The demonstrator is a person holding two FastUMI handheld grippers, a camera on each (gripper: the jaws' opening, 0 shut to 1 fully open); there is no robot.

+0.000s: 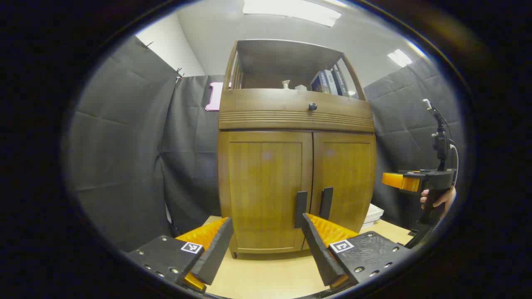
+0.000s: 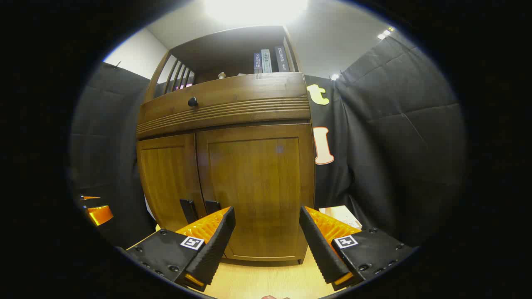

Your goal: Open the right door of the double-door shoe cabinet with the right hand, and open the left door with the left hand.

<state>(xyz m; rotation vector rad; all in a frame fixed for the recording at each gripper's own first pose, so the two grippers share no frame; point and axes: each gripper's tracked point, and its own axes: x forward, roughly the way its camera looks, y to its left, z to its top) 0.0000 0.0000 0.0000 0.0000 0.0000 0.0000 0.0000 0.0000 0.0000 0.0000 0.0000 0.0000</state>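
Shoe cabinet (image 1: 296, 166) stands upright on a pale wooden floor (image 1: 270, 274), backed by the booth's dark cloth, a tall, solid piece of brown wood that looks heavy enough to stay put when a door is pulled. Its open upper shelf holds a few books (image 1: 328, 82), and below that runs a drawer front with a small round knob (image 1: 312, 106). Both doors are closed: the left door (image 1: 266, 189) and the right door (image 1: 347, 178) meet at the middle seam, rigid panels that should swing on side hinges with little resistance. The places to take hold are the two dark vertical handles beside the seam, the left handle (image 1: 300, 209) and the right handle (image 1: 326, 202); they look narrow, stiff and fairly smooth, so a grip across the bar seems best. The left gripper (image 1: 266, 245) is spread wide and holds nothing, near the left door. The right gripper (image 2: 266, 245) is likewise wide apart and empty, facing the right door.
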